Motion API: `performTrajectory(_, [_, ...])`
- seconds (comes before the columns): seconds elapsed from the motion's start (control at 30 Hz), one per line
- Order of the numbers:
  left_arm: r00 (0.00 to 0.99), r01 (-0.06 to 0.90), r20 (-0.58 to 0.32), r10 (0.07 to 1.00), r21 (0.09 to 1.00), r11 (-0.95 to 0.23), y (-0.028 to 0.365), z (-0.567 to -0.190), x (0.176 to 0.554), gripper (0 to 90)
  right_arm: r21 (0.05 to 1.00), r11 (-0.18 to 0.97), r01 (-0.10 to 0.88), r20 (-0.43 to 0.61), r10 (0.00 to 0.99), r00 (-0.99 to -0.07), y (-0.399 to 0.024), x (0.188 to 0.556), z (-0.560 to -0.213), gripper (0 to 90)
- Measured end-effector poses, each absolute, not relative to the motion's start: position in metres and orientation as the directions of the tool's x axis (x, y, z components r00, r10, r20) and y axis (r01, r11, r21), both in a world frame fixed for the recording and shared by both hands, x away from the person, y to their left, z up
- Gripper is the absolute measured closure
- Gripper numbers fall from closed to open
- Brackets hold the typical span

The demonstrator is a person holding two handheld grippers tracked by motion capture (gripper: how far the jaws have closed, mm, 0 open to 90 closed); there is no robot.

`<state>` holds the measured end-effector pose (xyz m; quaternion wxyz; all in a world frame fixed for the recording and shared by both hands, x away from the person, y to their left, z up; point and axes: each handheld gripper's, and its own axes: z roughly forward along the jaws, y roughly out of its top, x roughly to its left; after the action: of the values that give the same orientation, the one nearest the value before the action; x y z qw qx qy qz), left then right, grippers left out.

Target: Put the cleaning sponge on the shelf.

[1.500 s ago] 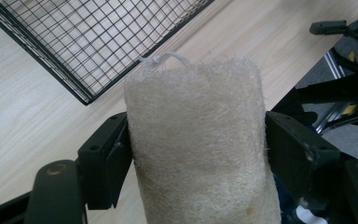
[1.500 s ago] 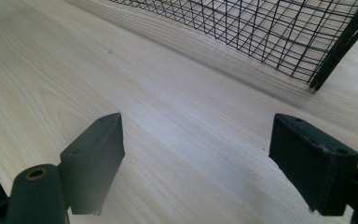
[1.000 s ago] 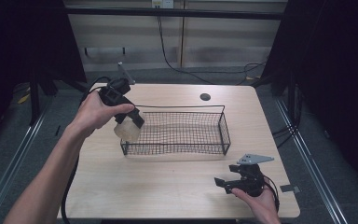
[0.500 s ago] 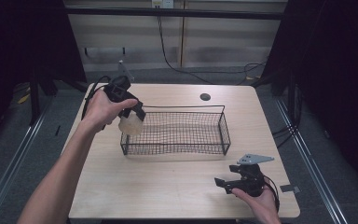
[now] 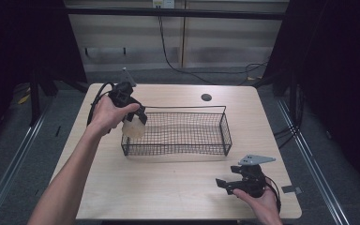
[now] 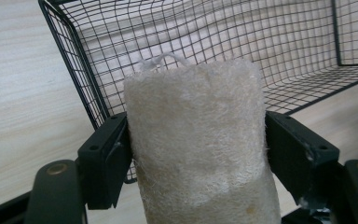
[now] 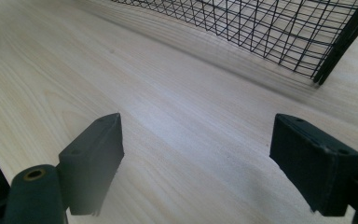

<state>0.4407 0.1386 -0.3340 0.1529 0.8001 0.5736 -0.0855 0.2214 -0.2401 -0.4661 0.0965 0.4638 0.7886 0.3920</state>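
Note:
A pale, fibrous loofah sponge (image 6: 198,140) is clamped between the jaws of my left gripper (image 5: 136,123), held in the air over the left end of a black wire basket (image 5: 225,126). In the high view the loofah (image 5: 133,130) hangs just above the basket's left rim. The left gripper view looks past the loofah into the basket (image 6: 279,42), whose mesh floor is bare. My right gripper (image 5: 226,184) rests low at the table's front right, jaws wide apart with nothing between them (image 7: 198,163). A corner of the basket (image 7: 307,42) lies ahead of it.
The light wooden table (image 5: 168,187) has a round dark cable hole (image 5: 206,97) behind the basket. Cables trail off the back edge. Dark floor and metal rails surround the table on both sides.
My left gripper has carried the loofah rightward and slightly down, from beside the basket's left end to over its left rim. The right gripper has stayed put.

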Motion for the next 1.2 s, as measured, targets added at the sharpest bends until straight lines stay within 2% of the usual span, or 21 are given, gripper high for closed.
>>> performTrajectory(0.67, [0.307, 0.952, -0.296, 0.904, 0.099, -0.291, 0.132, -0.367, 0.448, 26.5, 0.7, 0.262, 0.665, 0.218, 0.808, -0.547, -0.24, 0.221, -0.467, 16.6])
performTrajectory(1.2, [0.304, 0.953, -0.234, 0.923, 0.071, -0.296, 0.121, -0.381, 0.451, 26.5, 0.699, 0.26, 0.666, 0.219, 0.809, -0.545, -0.24, 0.221, -0.467, 16.0])
